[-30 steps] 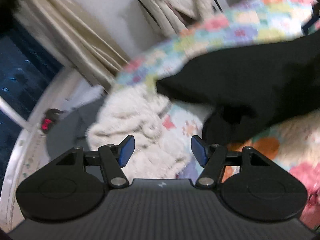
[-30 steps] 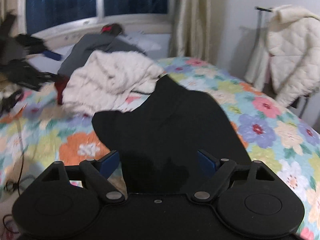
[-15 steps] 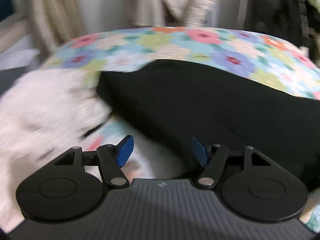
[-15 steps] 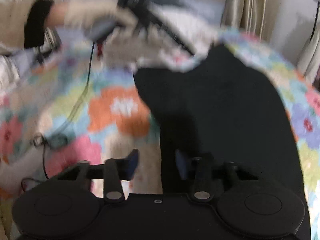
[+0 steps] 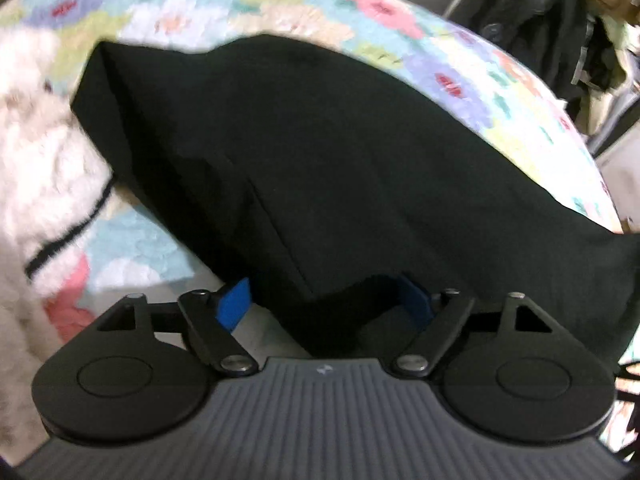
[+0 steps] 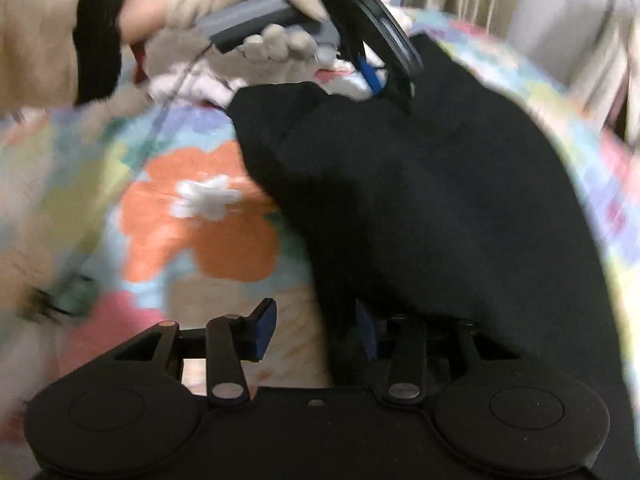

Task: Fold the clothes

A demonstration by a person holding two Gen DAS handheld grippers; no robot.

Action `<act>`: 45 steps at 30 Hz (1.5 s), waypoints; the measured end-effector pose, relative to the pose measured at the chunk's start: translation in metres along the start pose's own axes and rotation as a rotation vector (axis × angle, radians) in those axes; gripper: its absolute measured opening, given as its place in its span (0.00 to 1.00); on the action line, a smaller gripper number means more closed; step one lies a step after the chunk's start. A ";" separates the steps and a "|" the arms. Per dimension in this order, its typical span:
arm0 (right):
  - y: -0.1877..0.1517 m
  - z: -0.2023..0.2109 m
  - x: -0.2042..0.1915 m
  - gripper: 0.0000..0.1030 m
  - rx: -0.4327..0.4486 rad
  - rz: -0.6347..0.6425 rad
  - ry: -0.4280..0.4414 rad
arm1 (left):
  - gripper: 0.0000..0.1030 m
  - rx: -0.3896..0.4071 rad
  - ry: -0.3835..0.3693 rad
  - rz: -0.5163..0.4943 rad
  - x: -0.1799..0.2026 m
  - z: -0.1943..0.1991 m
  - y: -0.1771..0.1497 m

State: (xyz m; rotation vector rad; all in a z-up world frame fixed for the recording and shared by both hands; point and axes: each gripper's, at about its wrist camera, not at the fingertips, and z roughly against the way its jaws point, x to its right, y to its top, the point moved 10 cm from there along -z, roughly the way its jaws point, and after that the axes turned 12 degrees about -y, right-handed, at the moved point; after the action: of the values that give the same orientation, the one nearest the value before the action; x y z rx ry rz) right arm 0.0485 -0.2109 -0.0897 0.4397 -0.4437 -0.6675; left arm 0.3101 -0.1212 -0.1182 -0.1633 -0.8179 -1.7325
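Between both sets of tongs, I have a black garment on the flowered bed.

My left tongs [image 5: 326,304] stand spread, a near hem of the black garment [image 5: 320,160] hanging between the blue pads without being pinched. My right tongs [image 6: 316,330] stand partly spread, cloth draped over the right pad; whether it is gripped I cannot tell. The garment lies across the floral bedspread [image 6: 200,216], a fluffy white garment [image 5: 36,160] at far left.
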 end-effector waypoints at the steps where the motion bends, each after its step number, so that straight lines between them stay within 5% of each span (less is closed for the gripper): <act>1: 0.004 -0.008 -0.003 0.47 0.008 0.091 -0.069 | 0.80 0.002 0.028 0.048 -0.008 -0.006 -0.002; 4: 0.019 -0.027 -0.008 0.48 0.021 0.307 -0.245 | 0.81 0.098 0.066 0.138 -0.013 -0.012 -0.001; 9: 0.025 -0.040 0.013 0.52 -0.068 0.155 -0.261 | 0.77 0.167 0.078 0.077 -0.009 -0.004 0.001; 13: 0.010 -0.021 0.037 0.57 -0.243 0.051 -0.329 | 0.64 0.217 0.061 0.091 -0.017 0.006 -0.004; 15: 0.007 0.000 0.032 0.63 -0.300 0.028 -0.289 | 0.60 0.213 0.071 0.077 -0.018 0.006 -0.006; 19: 0.004 0.017 0.038 0.69 -0.252 0.086 -0.374 | 0.61 0.174 0.114 0.013 -0.014 0.004 -0.006; 23: 0.009 0.014 0.043 0.70 -0.101 0.156 -0.486 | 0.64 0.176 0.097 0.036 -0.019 0.009 -0.010; 29: 0.000 0.038 -0.024 0.70 0.070 0.500 -0.400 | 0.23 0.191 -0.096 0.145 -0.014 0.023 -0.026; 34: -0.021 -0.009 -0.034 0.70 0.076 0.599 -0.349 | 0.23 0.176 -0.097 0.153 -0.005 0.037 -0.031; 37: -0.025 -0.048 -0.022 0.70 0.072 0.511 -0.367 | 0.23 0.174 -0.083 0.143 -0.001 0.027 -0.025; 38: -0.025 -0.054 -0.016 0.63 0.065 0.445 -0.337 | 0.20 0.174 -0.082 0.135 -0.004 0.025 -0.025; 41: -0.018 -0.053 -0.008 0.15 -0.004 0.316 -0.171 | 0.14 0.194 -0.082 0.120 0.000 0.019 -0.019; 45: 0.007 -0.015 0.014 0.08 0.052 0.255 -0.170 | 0.14 0.243 -0.091 0.108 0.009 0.034 -0.013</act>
State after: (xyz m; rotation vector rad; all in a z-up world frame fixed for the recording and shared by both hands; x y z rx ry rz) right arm 0.0693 -0.2118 -0.0949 0.3692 -0.6672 -0.4481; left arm 0.2853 -0.1064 -0.0942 -0.1206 -1.0599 -1.5199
